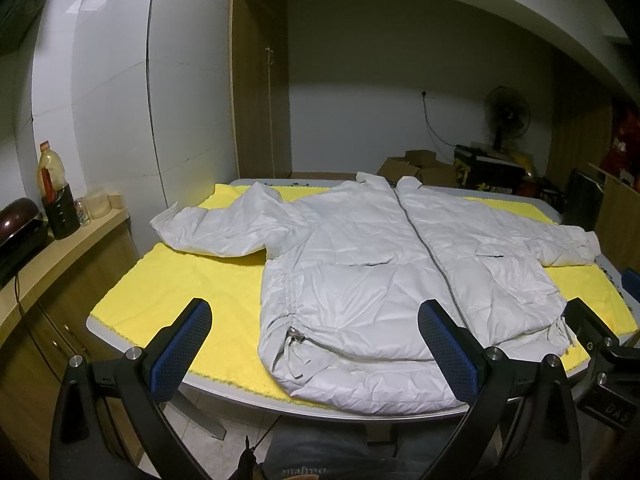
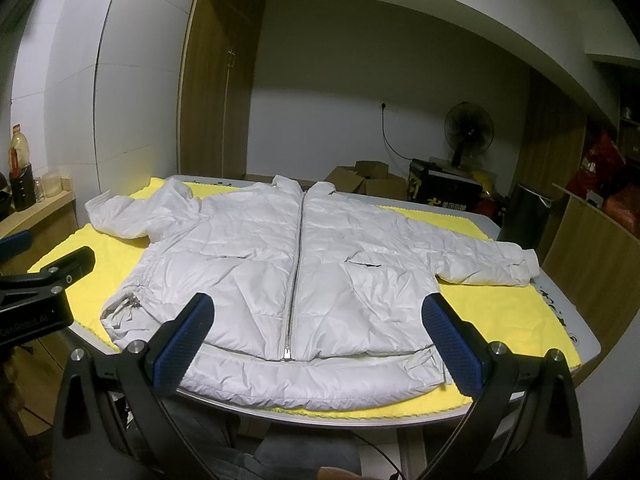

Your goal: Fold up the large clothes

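Observation:
A white puffer jacket [image 1: 360,264] lies flat and zipped up, front side up, on a yellow cloth [image 1: 192,284] that covers the table. Its left sleeve bends back toward the body and its right sleeve stretches out to the right edge. My left gripper [image 1: 314,348] is open and empty, held above the near table edge over the jacket's hem at the left. My right gripper [image 2: 318,340] is open and empty, above the hem [image 2: 320,380] near the zipper's end. The jacket also shows in the right wrist view [image 2: 280,256].
A wooden counter [image 1: 60,248] at the left holds a bottle [image 1: 50,172], jars and a dark pot. Behind the table [image 2: 576,320] stand cardboard boxes [image 2: 360,184], a fan [image 2: 468,128] and a wardrobe [image 2: 216,80]. A cabinet [image 2: 596,240] stands at the right.

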Motion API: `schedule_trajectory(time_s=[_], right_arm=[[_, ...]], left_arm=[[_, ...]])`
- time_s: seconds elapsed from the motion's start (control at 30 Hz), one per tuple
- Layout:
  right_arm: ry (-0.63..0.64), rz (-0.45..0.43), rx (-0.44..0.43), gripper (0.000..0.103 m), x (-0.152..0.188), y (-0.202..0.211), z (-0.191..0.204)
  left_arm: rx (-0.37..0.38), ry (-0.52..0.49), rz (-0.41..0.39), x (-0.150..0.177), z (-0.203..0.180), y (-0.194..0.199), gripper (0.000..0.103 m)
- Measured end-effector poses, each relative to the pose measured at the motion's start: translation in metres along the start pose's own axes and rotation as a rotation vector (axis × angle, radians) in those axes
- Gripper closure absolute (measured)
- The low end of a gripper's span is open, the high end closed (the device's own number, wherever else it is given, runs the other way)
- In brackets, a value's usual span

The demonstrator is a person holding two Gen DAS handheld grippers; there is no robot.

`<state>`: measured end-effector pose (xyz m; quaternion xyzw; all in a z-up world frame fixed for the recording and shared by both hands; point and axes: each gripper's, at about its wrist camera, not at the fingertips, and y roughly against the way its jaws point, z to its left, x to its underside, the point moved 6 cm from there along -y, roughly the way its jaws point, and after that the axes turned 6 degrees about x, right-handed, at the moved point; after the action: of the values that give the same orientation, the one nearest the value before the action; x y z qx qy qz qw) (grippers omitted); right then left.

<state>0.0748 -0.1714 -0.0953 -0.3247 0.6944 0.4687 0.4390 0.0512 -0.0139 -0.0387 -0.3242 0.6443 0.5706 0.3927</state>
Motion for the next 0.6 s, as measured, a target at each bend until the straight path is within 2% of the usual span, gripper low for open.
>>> schedule_trajectory(time_s=[0.6], right_arm=[[0.0, 0.001, -0.001, 0.0, 0.0001, 0.0001, -0.0004]], left_arm=[[-0.004, 0.012, 0.014, 0.0029, 0.0037, 0.0042, 0.0]])
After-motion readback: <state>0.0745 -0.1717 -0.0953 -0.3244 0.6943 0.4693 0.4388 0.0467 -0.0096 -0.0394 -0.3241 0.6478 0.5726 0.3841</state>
